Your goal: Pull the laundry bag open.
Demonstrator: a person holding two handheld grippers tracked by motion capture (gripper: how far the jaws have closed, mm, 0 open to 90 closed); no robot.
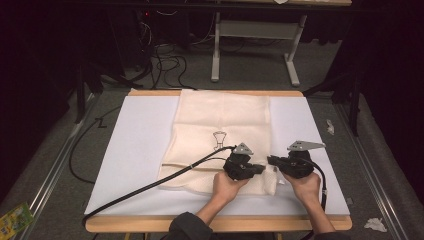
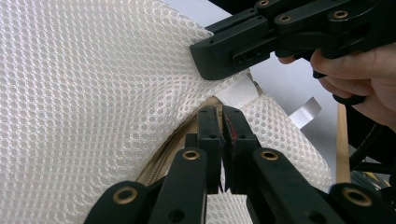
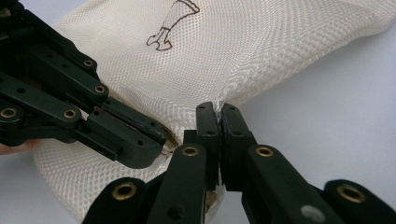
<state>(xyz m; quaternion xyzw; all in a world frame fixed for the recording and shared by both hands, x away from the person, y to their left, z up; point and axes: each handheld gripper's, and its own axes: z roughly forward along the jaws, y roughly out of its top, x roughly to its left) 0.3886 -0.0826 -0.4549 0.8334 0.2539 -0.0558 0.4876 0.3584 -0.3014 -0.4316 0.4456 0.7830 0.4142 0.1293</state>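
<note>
No readable text anywhere; the mesh bag (image 1: 220,130) bears just a small dark outline drawing.

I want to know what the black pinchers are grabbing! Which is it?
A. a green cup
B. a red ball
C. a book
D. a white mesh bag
D: both the left gripper and the right gripper are pinched shut on the near edge of the white mesh bag.

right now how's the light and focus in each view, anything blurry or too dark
High view: the white table and mesh bag are evenly lit, while the room behind falls nearly black. Left gripper view: mesh sharp near the left gripper, the jaw bases at the bottom soft. Right gripper view: bright and low in shadow, the right gripper crisp, the bag's printed figure slightly soft.
</note>
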